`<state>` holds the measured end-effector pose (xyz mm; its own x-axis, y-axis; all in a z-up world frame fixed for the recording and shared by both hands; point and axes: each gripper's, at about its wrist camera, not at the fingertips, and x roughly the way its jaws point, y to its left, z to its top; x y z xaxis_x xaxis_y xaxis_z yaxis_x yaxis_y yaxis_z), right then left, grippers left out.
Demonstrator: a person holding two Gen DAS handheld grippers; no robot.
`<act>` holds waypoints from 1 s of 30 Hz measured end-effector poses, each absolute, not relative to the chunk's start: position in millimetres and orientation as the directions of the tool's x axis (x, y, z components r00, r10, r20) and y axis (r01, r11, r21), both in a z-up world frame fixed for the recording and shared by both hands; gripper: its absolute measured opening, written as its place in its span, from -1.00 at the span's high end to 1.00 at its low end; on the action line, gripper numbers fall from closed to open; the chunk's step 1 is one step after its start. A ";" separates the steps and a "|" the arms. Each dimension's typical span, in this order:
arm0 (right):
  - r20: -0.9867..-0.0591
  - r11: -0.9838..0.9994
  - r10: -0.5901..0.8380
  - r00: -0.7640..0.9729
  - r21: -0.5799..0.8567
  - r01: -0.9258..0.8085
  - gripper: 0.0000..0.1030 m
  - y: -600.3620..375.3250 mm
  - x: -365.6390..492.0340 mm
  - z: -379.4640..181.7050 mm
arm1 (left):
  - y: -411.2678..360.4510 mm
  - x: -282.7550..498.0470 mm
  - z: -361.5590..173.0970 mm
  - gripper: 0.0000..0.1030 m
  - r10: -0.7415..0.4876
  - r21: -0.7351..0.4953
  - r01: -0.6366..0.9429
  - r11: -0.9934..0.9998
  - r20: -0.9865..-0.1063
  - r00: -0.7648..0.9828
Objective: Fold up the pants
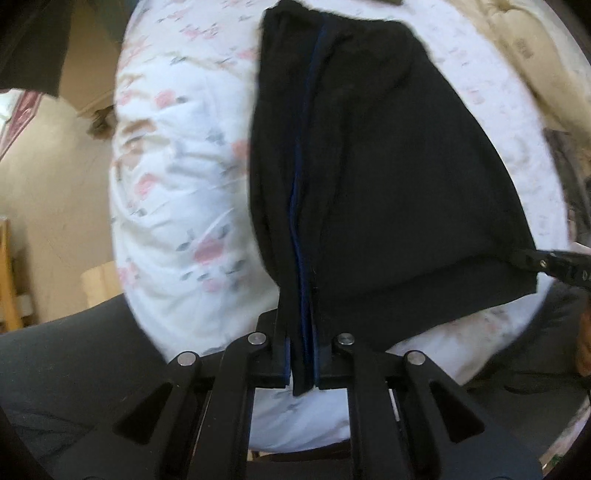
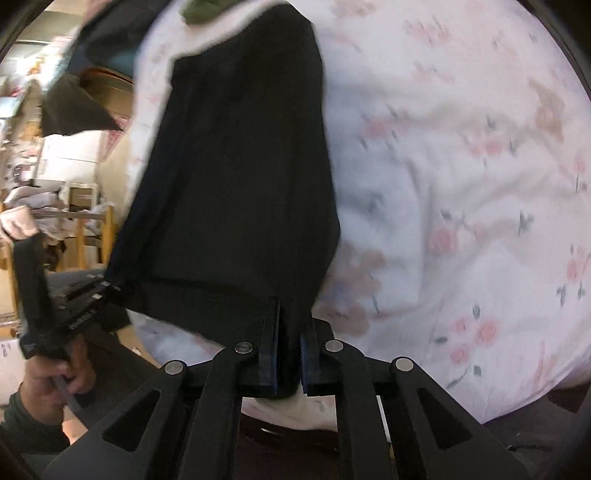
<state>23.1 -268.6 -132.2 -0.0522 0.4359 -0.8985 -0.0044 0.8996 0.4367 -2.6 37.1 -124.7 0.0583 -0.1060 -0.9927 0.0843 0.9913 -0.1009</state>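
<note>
Black pants (image 1: 388, 166) with a dark blue side stripe (image 1: 301, 206) hang stretched over a white floral bedspread (image 1: 177, 184). My left gripper (image 1: 303, 354) is shut on the near left corner of the fabric, at the stripe. At the right edge of that view the right gripper (image 1: 532, 260) pinches the other near corner. In the right wrist view the pants (image 2: 236, 177) run away from me, my right gripper (image 2: 290, 350) is shut on their near edge, and the left gripper (image 2: 110, 291) grips the corner at lower left, held by a hand (image 2: 51, 380).
The bedspread (image 2: 461, 184) fills most of the right wrist view. A green garment (image 2: 201, 9) lies at the far end of the bed. Wooden furniture (image 2: 107, 229) and cluttered laundry stand beyond the left edge of the bed. A beige quilt (image 1: 524, 48) lies at upper right.
</note>
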 end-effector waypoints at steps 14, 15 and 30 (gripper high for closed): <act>-0.857 0.878 0.475 0.201 0.475 -0.051 -0.02 -305.8 46.3 -84.7 | 74.3 33.9 -76.7 -0.10 -0.042 -0.052 -0.047 0.998 -0.982 0.185; -0.850 0.873 0.483 0.212 0.485 -0.045 -0.02 -309.7 48.6 -84.4 | 74.7 40.3 -71.5 -0.10 -0.052 -0.063 -0.049 0.997 -0.980 0.194; -0.798 0.846 0.483 0.361 0.531 0.044 -0.03 -333.1 102.2 -74.0 | 81.2 114.1 -57.4 -0.10 0.000 -0.026 -0.098 0.995 -0.966 0.257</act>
<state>102.2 -333.1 -74.0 0.3608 0.4826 -0.7981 0.0442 0.8459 0.5315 114.1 81.2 -57.4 0.2570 -0.0001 -0.9664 -0.0984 0.9948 -0.0263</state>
